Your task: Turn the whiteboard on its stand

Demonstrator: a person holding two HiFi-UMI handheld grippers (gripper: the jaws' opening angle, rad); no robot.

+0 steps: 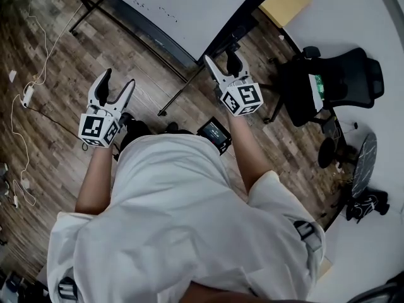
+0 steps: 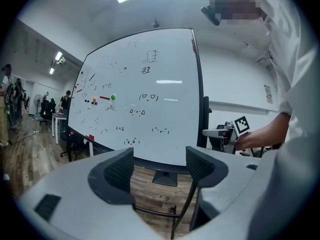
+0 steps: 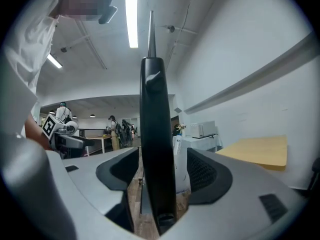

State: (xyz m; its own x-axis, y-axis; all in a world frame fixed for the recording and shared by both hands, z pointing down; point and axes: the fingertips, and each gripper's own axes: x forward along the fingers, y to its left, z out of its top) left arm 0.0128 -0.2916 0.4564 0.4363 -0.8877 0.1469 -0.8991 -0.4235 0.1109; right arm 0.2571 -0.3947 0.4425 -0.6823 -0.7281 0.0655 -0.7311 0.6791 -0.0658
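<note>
I hold the right gripper [image 1: 221,62] astride the black-framed edge [image 3: 157,149] of the large white whiteboard [image 1: 189,5], which stands on its stand just ahead of me. The jaws are apart and not pinching it. My left gripper [image 1: 118,84] hangs open and empty, facing the board's written side, so I judge the turn itself is not yet begun.

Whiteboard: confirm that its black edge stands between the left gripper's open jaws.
Wrong gripper. The whiteboard's black edge stands between the right gripper's open jaws, as the right gripper view shows. The left gripper is open with nothing between its jaws, facing the board's written side.
</note>
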